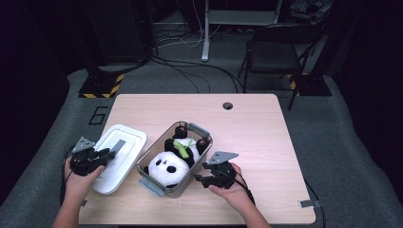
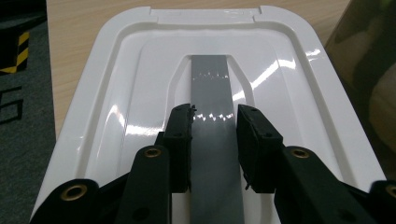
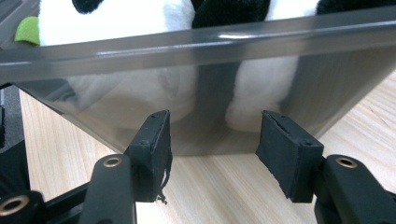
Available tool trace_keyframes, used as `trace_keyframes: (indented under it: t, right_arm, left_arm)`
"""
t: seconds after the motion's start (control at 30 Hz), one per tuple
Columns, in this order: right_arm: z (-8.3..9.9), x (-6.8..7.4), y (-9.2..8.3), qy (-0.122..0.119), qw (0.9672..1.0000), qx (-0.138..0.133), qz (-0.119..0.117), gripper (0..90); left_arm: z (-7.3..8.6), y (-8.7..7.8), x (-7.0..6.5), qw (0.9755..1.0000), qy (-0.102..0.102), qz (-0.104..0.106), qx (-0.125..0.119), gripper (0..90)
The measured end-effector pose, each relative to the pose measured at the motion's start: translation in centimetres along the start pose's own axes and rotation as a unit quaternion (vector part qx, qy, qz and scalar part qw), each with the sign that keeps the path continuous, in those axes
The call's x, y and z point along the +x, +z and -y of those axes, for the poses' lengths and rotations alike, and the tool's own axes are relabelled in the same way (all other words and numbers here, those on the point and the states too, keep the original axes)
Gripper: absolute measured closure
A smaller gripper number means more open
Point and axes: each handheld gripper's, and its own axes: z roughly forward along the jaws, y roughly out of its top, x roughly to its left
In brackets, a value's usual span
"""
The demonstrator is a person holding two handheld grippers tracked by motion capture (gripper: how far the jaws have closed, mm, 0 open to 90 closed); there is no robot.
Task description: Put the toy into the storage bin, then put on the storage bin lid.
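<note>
Black jaws of the left hand-held gripper (image 2: 214, 140) are clamped on the grey handle strip (image 2: 212, 88) of the white lid (image 2: 116, 107), which lies flat on the table (image 1: 256, 128), just left of the box (image 1: 205, 137). The right hand-held gripper (image 3: 212, 149) stands partly open with nothing between its pads, close against the box's near wall without gripping it. Inside the clear box lies a panda (image 1: 168, 164), head toward the person, a green piece (image 1: 182, 148) across its chest. Judging by this, the toy is packed and the lid grasped; what is left is to lift the lid over, seat it on the rim and press it shut, perhaps with the right hand-held gripper steadying the box.
</note>
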Motion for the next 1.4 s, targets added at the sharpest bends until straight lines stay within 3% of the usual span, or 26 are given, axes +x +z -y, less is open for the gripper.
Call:
trace_keyframes:
  t: [0.63,1.0,1.4]
  right_arm:
    - [0.9,-0.8,-1.1,0.009,0.9999,-0.002,0.009,43.0]
    - [1.1,-1.1,-1.4,0.01,0.9999,-0.004,0.012,43.1]
    - [1.3,-1.4,-1.7,0.011,0.9998,-0.007,0.017,43.1]
  left_arm:
    - [-2.2,-1.6,-1.3,0.9998,0.0,0.016,-0.007,66.6]
    - [-4.6,-3.1,-2.7,0.9992,0.021,0.026,-0.019,66.6]
    - [-6.6,-2.8,-4.3,0.9981,0.035,0.044,-0.025,66.6]
